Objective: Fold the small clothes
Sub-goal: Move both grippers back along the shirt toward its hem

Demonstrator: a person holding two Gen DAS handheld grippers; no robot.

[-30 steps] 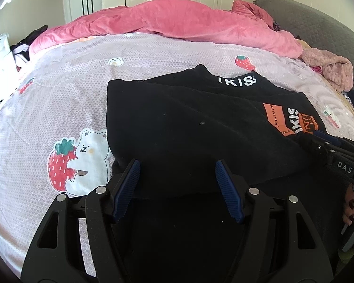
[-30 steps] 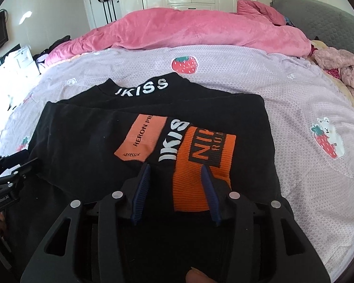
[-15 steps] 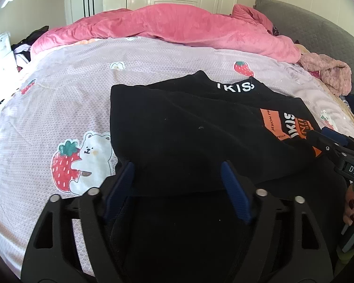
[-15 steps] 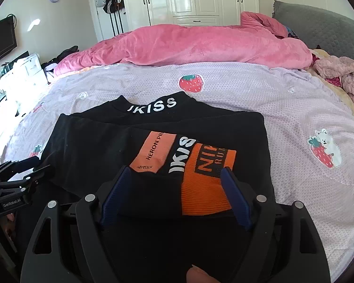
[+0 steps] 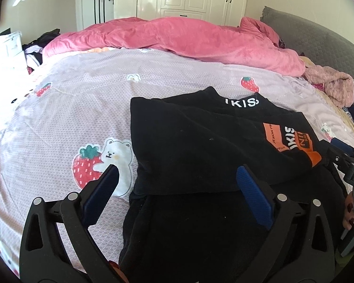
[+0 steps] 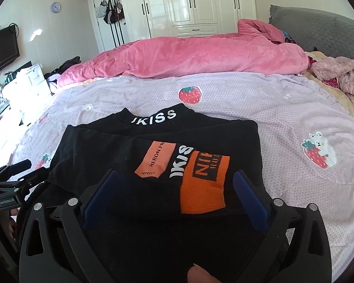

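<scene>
A black top (image 5: 195, 141) (image 6: 120, 141) with white collar lettering and an orange cuff (image 6: 200, 188) lies folded on the lilac bedsheet (image 5: 70, 118). Its lower part is doubled up over the chest. My left gripper (image 5: 177, 174) hovers above the fold's left near edge. Its jaws are opening wide and the blue pads (image 5: 101, 195) touch no cloth. My right gripper (image 6: 174, 176) hangs over the orange cuff. Its jaws are opening too, and nothing is pinched between them. The right gripper's black frame shows at the left wrist view's right edge (image 5: 349, 165).
A pink duvet (image 6: 188, 56) is bunched across the far side of the bed. A fluffy pink garment (image 6: 342, 77) lies at the right by the grey headboard (image 6: 318, 30). White wardrobes (image 6: 188, 2) stand behind. The sheet (image 6: 295, 122) carries strawberry and bear prints.
Both grippers' jaws spread from partly closed to wide and lifted back off the black top. The cloth that sat between the pads now lies flat on the fold.
</scene>
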